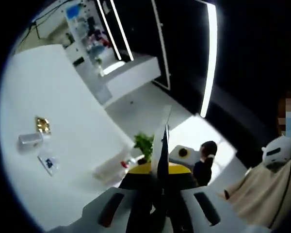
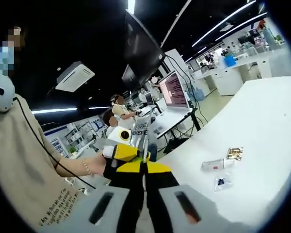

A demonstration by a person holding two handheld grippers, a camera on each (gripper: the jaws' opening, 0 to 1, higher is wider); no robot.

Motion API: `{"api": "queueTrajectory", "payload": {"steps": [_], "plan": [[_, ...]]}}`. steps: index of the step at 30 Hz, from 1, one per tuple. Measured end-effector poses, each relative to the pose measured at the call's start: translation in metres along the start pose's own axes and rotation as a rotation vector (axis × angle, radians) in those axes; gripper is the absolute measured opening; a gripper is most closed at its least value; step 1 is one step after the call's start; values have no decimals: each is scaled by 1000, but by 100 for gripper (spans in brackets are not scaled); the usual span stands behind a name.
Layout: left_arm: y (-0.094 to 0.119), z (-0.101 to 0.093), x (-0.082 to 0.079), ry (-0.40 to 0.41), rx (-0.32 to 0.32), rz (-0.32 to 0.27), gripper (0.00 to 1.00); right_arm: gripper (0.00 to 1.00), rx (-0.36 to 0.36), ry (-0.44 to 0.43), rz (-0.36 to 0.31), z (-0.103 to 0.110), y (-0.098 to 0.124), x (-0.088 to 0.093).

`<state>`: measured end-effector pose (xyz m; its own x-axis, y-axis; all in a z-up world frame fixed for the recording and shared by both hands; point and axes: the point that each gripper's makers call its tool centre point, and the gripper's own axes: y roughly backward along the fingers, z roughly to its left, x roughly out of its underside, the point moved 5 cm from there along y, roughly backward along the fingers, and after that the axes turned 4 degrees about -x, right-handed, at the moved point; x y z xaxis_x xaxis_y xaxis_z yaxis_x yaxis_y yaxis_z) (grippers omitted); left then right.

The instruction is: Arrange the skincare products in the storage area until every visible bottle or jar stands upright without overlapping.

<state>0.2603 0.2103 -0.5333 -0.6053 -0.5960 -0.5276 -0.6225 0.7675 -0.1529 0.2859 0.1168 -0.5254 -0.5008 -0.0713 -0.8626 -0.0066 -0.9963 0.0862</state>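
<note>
A clear tube-like bottle [image 1: 30, 140] lies on its side on the white table [image 1: 63, 97], between a gold packet [image 1: 42, 124] and a small flat sachet [image 1: 48, 163]. In the right gripper view the same bottle [image 2: 214, 165], gold packet [image 2: 235, 153] and sachet [image 2: 221, 181] lie on the table [image 2: 262, 126] to the right of my jaws. My left gripper [image 1: 164, 141] is shut on nothing, well off the table edge. My right gripper [image 2: 144, 145] is also shut and empty, left of the items and apart from them.
A person in a beige top [image 2: 24, 170] stands close on the left, a hand on a yellow-black gripper [image 2: 122, 151] beside my right jaws. A green plant [image 1: 144, 143], shelves [image 1: 89, 34], monitors [image 2: 173, 90] and seated people lie beyond the table.
</note>
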Motion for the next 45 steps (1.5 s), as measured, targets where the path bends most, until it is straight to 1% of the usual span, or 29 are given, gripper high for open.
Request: {"api": "queueTrajectory", "payload": {"steps": [2, 4, 5, 6, 7, 9, 12, 13, 17, 18, 20, 21, 22, 23, 24, 25, 26, 27, 28, 29, 30, 31, 32, 33, 34, 37, 39, 43, 45], "plan": [[0, 4, -1, 7, 6, -10, 9, 1, 5, 0, -11, -1, 2, -2], [1, 9, -3, 56, 7, -30, 13, 1, 22, -19, -24, -4, 4, -5], [1, 12, -4, 75, -2, -47, 13, 1, 34, -22, -25, -7, 6, -6], [2, 14, -4, 87, 3, -56, 13, 1, 44, -21, -24, -9, 7, -7], [3, 15, -3, 95, 6, -58, 12, 1, 48, -23, -25, -10, 8, -7], [1, 17, 0, 90, -12, -53, 13, 1, 60, -46, -35, -14, 10, -8], [-2, 24, 8, 66, -55, 4, 13, 1, 93, -48, -30, -19, 13, -8], [-4, 25, 10, 59, -65, 13, 13, 1, 104, -49, -30, -21, 14, -7], [-12, 37, 16, 41, -141, 60, 14, 1, 203, -96, -72, -36, 23, -5], [-15, 42, 17, 50, -162, 69, 15, 1, 227, -106, -80, -39, 25, -5], [-22, 48, 17, 56, -184, 81, 12, 1, 299, -124, -90, -49, 33, 0], [-24, 52, 17, 58, -193, 87, 10, 1, 310, -128, -93, -51, 34, 1], [-28, 58, 19, 77, -221, 106, 7, 1, 348, -147, -109, -57, 39, 3], [-31, 60, 19, 90, -221, 113, 4, 1, 374, -155, -115, -60, 42, 6], [-37, 61, 21, 106, -207, 127, 0, 1, 426, -166, -118, -67, 47, 10], [-41, 64, 21, 103, -221, 130, 0, 1, 451, -170, -119, -70, 50, 13], [-46, 71, 25, 86, -267, 156, 0, 1, 478, -191, -140, -74, 54, 16], [-49, 73, 28, 84, -276, 180, 0, 1, 511, -201, -141, -77, 56, 19], [-53, 76, 29, 81, -280, 193, 0, 1, 565, -173, -127, -82, 61, 24], [-55, 77, 30, 80, -283, 198, 0, 1, 584, -156, -130, -84, 63, 26], [-60, 82, 32, 78, -293, 211, 0, 1, 618, -161, -144, -87, 66, 30], [-63, 84, 33, 80, -296, 222, 0, 1, 630, -164, -147, -88, 67, 31], [-67, 90, 37, 89, -310, 249, 0, 1, 675, -163, -141, -93, 72, 39], [-70, 95, 41, 91, -331, 279, 0, 1, 696, -165, -136, -96, 73, 43], [-72, 97, 43, 82, -336, 298, 0, 1, 733, -160, -125, -100, 76, 49], [-79, 110, 54, 78, -380, 370, 0, 1, 783, -155, -106, -107, 80, 63], [-82, 115, 58, 66, -385, 392, 0, 1, 808, -167, -99, -113, 83, 72], [-88, 128, 66, 83, -413, 432, 0, 2, 851, -179, -79, -124, 87, 85], [-90, 133, 69, 83, -428, 449, 0, 2, 883, -164, -44, -132, 89, 92]]}}
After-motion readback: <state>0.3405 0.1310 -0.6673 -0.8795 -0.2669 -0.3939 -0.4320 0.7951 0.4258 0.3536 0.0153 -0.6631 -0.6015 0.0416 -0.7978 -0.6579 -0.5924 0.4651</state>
